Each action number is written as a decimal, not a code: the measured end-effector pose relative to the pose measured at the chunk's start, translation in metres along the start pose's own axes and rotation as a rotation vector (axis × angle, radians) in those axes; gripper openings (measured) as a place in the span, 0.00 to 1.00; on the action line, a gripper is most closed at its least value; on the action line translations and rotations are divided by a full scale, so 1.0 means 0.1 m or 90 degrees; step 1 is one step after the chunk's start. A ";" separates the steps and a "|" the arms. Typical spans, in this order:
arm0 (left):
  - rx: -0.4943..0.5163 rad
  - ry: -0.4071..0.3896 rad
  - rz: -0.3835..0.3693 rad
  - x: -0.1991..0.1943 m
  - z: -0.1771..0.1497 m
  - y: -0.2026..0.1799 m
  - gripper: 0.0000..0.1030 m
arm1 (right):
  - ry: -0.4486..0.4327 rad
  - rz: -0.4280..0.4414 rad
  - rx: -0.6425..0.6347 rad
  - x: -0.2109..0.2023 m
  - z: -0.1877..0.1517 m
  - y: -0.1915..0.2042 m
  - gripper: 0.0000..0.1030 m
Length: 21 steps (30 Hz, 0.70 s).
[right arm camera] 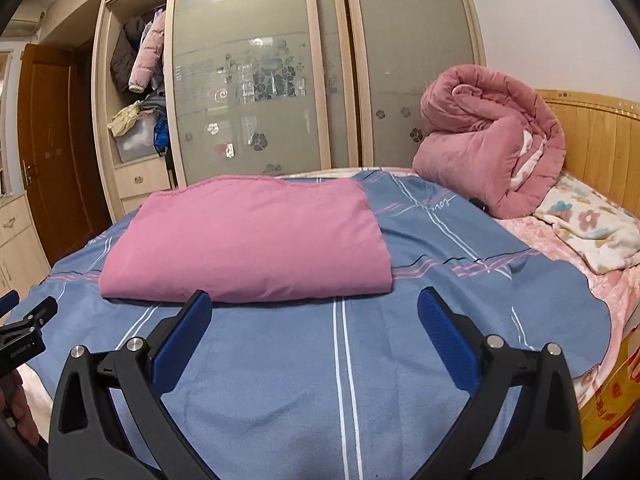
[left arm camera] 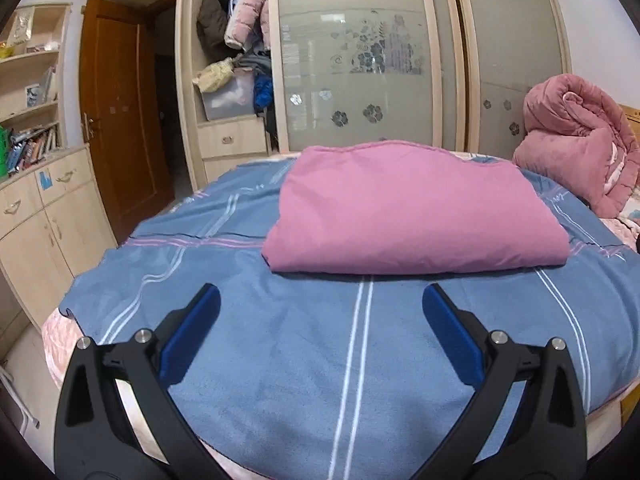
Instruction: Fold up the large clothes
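Observation:
A pink garment (left arm camera: 412, 212) lies folded into a thick rectangle on the blue striped bedspread (left arm camera: 300, 360); the right wrist view shows the same pink garment (right arm camera: 252, 240) left of centre. My left gripper (left arm camera: 320, 300) hangs open over the bedspread, a short way in front of the garment's near edge, holding nothing. My right gripper (right arm camera: 316, 306) is open too, its left fingertip (right arm camera: 200, 304) close to the garment's near edge, with nothing between the pads. The left gripper's tip (right arm camera: 24, 320) shows at the far left of the right wrist view.
A rolled pink quilt (right arm camera: 492, 140) and a floral blanket (right arm camera: 592, 232) lie near the wooden headboard (right arm camera: 600, 144). A sliding-door wardrobe (left arm camera: 360, 60) stands behind the bed, its open section stuffed with clothes. Cabinets (left arm camera: 36, 216) and a brown door (left arm camera: 120, 112) stand on the left.

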State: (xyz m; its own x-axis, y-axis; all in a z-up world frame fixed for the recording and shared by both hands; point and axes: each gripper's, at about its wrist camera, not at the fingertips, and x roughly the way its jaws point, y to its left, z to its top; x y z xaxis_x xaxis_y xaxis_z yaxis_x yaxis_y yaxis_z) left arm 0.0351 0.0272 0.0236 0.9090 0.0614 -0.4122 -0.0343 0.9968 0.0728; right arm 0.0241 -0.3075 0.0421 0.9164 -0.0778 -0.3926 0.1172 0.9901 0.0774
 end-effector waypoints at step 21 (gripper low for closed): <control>-0.021 -0.017 0.006 -0.05 0.03 0.08 0.98 | 0.013 -0.010 -0.020 0.05 -0.04 0.06 0.99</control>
State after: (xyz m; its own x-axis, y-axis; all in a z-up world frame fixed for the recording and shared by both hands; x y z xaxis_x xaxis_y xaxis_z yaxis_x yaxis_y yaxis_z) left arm 0.0314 0.0347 0.0296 0.9190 0.0699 -0.3879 -0.0559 0.9973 0.0471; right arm 0.0284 -0.3012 0.0372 0.9064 -0.0909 -0.4125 0.1188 0.9920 0.0425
